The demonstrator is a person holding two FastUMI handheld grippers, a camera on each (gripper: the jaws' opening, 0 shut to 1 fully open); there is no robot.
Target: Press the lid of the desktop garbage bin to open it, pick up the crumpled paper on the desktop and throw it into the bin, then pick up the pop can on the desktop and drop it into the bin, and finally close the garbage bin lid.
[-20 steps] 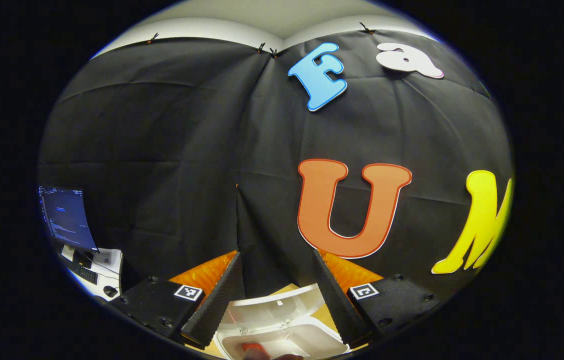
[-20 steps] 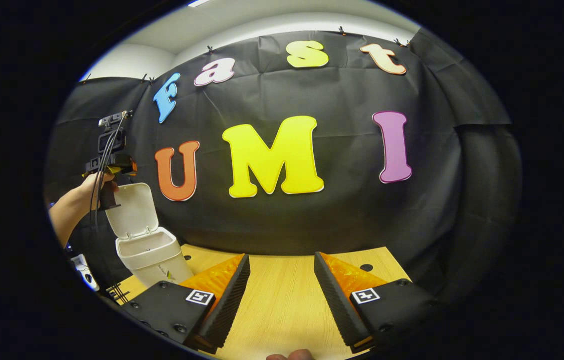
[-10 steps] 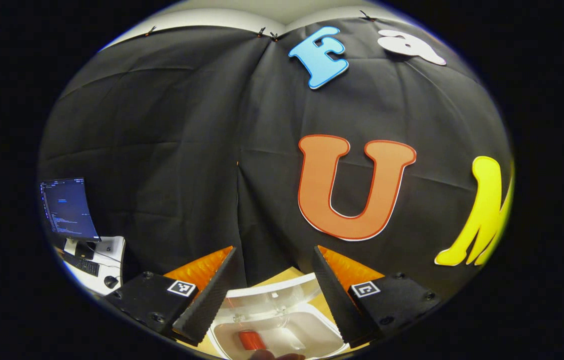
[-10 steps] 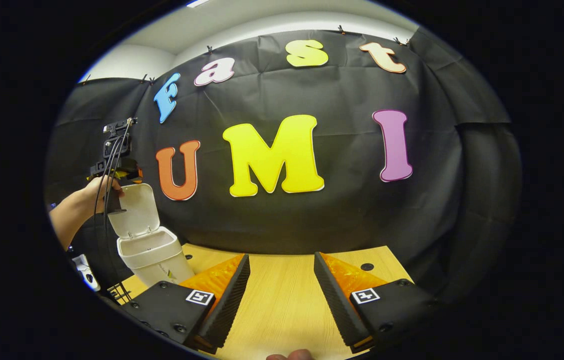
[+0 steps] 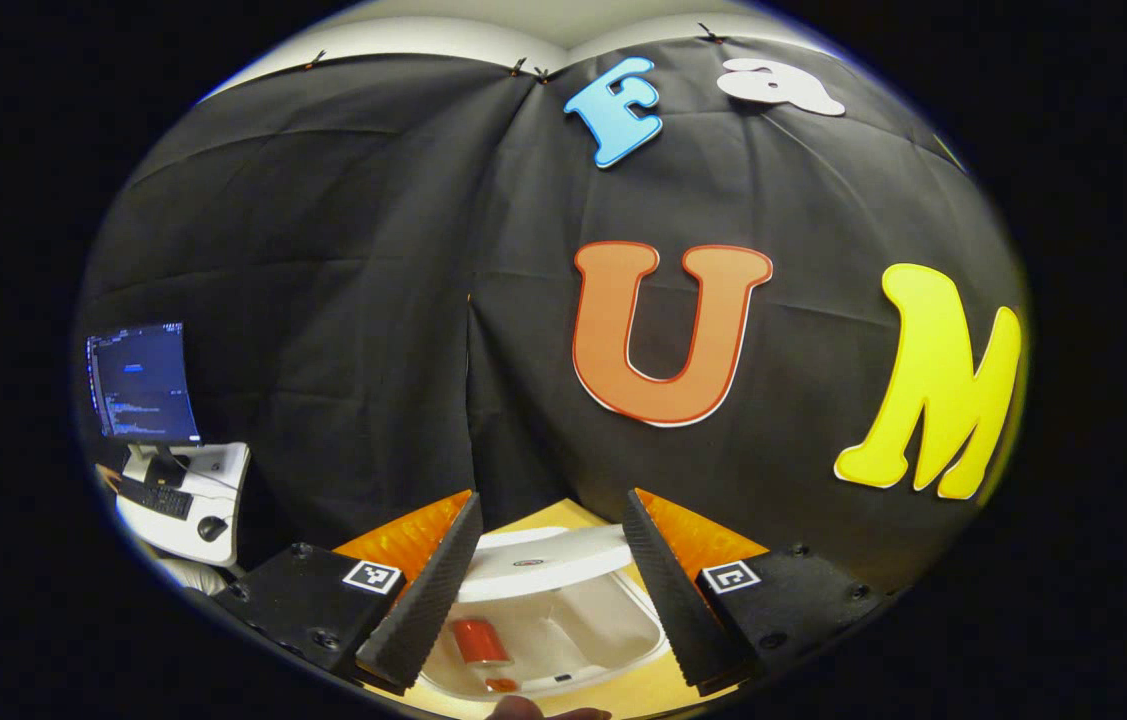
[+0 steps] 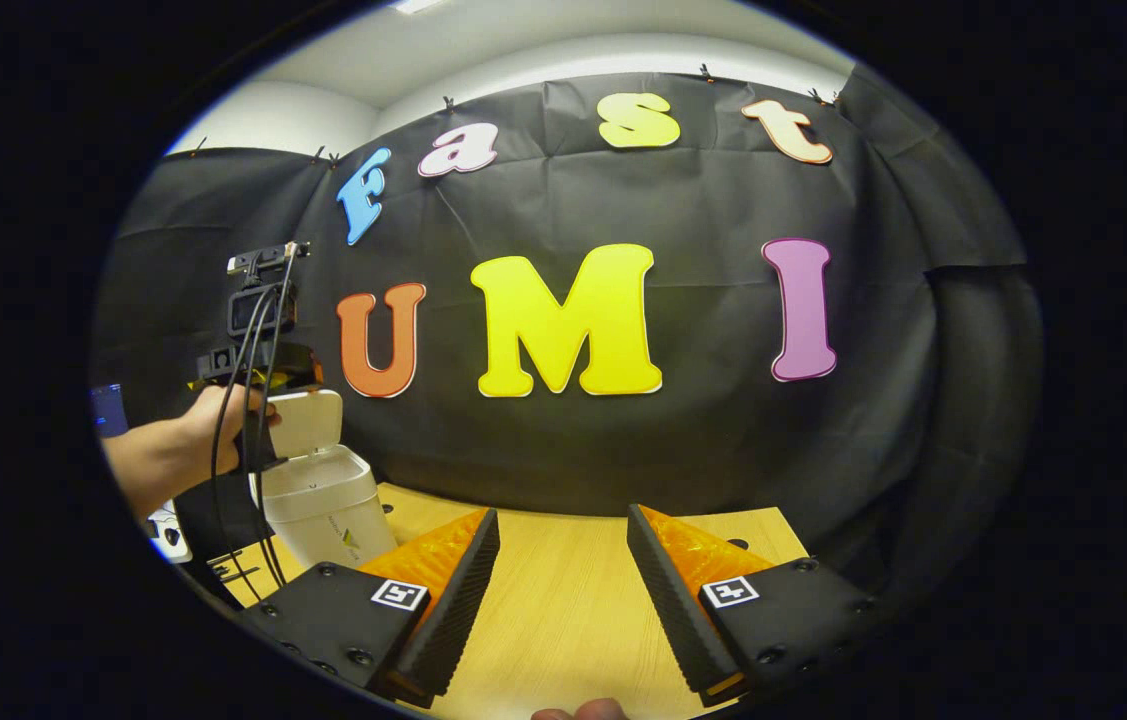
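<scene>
In the left gripper view my left gripper [image 5: 550,505] is open just above the white desktop bin [image 5: 623,655]. Its lid [image 5: 543,560] leans forward, half lowered over the opening, between my fingers. A red pop can [image 5: 479,641] lies inside the bin. In the right gripper view the bin [image 6: 328,505] stands at the table's far left with its lid [image 6: 308,420] tilted partway down. A hand [image 6: 223,415] holds the left gripper [image 6: 303,380] against the lid's top edge. My right gripper [image 6: 563,512] hovers open over the wooden table [image 6: 563,600], holding nothing.
A monitor [image 5: 141,382] with a keyboard and mouse sits on a white desk beyond the table's left side. Cables [image 6: 258,500] hang from the left gripper in front of the bin. The black cloth wall stands close behind the bin.
The bin lid has swung from upright to half lowered. The left gripper has come down and forward with it. The right gripper has barely shifted.
</scene>
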